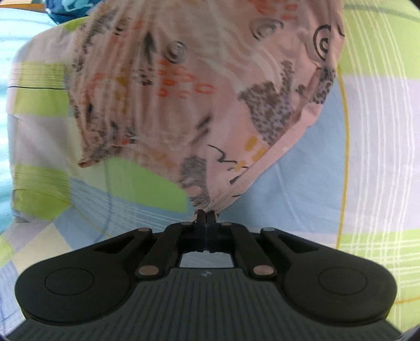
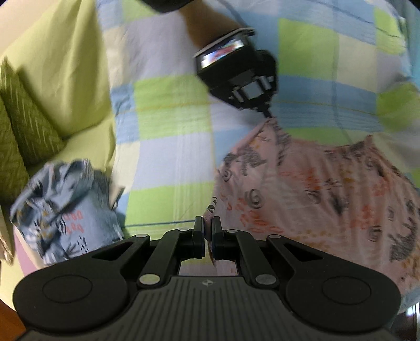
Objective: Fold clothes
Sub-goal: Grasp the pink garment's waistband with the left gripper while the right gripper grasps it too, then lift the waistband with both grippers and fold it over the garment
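Note:
A pink garment (image 1: 199, 86) printed with grey animals, spirals and orange marks hangs spread above the checked bedsheet (image 1: 302, 188). My left gripper (image 1: 207, 216) is shut on one corner of it, the cloth fanning up and away from the tips. In the right wrist view the same pink garment (image 2: 328, 199) stretches to the right, and my right gripper (image 2: 207, 225) is shut on another edge of it. The left gripper (image 2: 267, 112) shows there too, farther off, pinching the far corner, with a person's arm (image 2: 207, 23) behind it.
A crumpled blue patterned garment (image 2: 68, 207) lies at the left on the bedsheet (image 2: 170, 115). Green pillows (image 2: 29, 126) sit at the far left. A blue patterned cloth (image 1: 68, 10) shows at the top left of the left wrist view.

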A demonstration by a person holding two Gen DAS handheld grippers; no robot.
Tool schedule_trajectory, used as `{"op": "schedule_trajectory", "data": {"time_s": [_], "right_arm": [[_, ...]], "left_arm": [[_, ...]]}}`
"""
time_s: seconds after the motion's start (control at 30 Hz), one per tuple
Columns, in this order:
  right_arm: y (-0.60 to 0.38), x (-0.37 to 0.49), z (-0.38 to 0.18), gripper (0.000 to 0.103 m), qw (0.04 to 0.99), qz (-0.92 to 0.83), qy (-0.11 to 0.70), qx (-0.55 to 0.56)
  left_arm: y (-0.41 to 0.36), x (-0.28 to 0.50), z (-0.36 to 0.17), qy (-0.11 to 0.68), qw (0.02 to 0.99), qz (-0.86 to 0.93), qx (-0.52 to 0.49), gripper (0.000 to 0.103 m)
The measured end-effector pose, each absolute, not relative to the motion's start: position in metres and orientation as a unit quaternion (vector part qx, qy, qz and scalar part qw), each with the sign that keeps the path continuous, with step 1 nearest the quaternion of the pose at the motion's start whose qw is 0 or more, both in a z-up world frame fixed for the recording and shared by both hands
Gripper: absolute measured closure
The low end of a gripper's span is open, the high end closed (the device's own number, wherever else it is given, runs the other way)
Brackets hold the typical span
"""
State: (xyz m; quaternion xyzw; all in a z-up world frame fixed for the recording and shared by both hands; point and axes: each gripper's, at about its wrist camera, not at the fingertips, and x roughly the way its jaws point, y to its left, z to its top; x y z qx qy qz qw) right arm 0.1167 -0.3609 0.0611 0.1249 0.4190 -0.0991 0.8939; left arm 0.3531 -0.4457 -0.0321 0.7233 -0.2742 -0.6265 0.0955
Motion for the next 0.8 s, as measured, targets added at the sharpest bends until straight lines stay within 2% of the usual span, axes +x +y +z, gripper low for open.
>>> {"op": "schedule_trajectory", "data": {"time_s": [0.2,0.4,0.57,0.8], "right_arm": [[-0.413,0.073,0.104,0.099,0.889,-0.145,0.404,0.160],[-0.478,0.018,0.127,0.099,0.876,-0.196,0.409,0.166],[-0.554,-0.028,0.115,0.099,0.861,-0.237,0.419,0.162],[-0.660,-0.066,0.061,0.099,0.843,-0.257,0.440,0.175]], "left_arm": [[-0.471,0.335,0.001,-0.243,0.104,-0.637,0.724,0.103],[-0.531,0.302,0.036,-0.210,0.154,-0.654,0.711,0.103],[-0.595,0.266,0.046,-0.162,0.204,-0.672,0.693,0.103],[-0.671,0.221,0.021,-0.115,0.229,-0.677,0.689,0.103]]}}
